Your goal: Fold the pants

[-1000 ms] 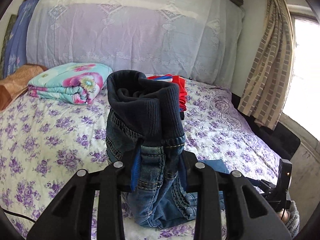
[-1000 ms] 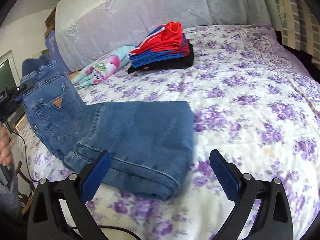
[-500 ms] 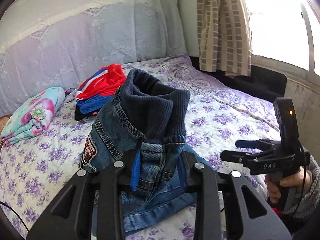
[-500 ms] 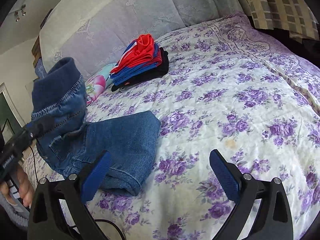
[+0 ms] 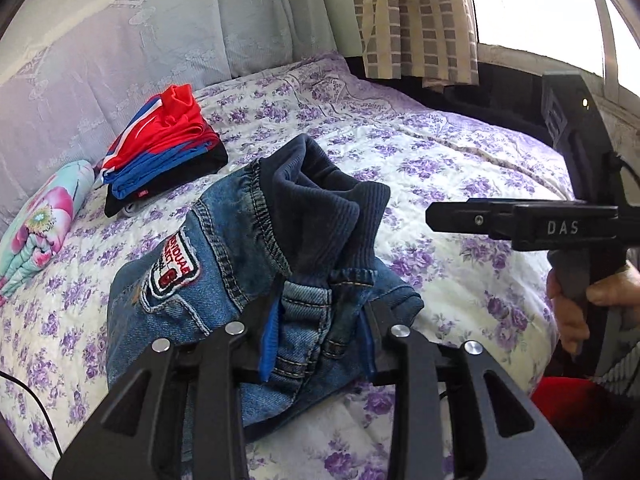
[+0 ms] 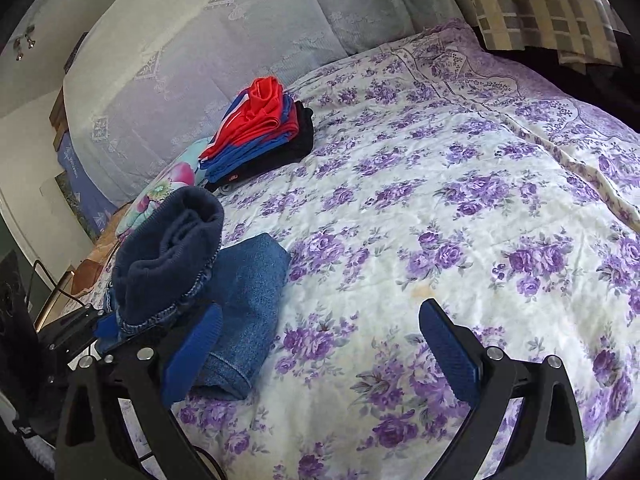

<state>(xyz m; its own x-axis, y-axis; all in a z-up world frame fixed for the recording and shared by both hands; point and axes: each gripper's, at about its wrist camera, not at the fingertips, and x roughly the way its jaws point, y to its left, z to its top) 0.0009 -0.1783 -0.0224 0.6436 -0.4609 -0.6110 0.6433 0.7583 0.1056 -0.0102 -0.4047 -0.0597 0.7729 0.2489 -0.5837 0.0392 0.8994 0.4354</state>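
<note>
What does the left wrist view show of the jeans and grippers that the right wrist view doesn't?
Only the left wrist view: the sewn patch on the jeans, and a hand on the right gripper's handle, near the window.

Only the right wrist view: the right gripper wide open with nothing between its pads, and the jeans' folded leg flat on the bedspread.

Both: the left gripper shut on the jeans below the dark ribbed waistband, and the red and blue clothes stack beyond.

Blue denim pants [image 5: 224, 280] with a dark ribbed waistband and a red-and-white patch sit bunched on the floral bed [image 5: 460, 168], waistband raised, legs folded flat beneath.
</note>
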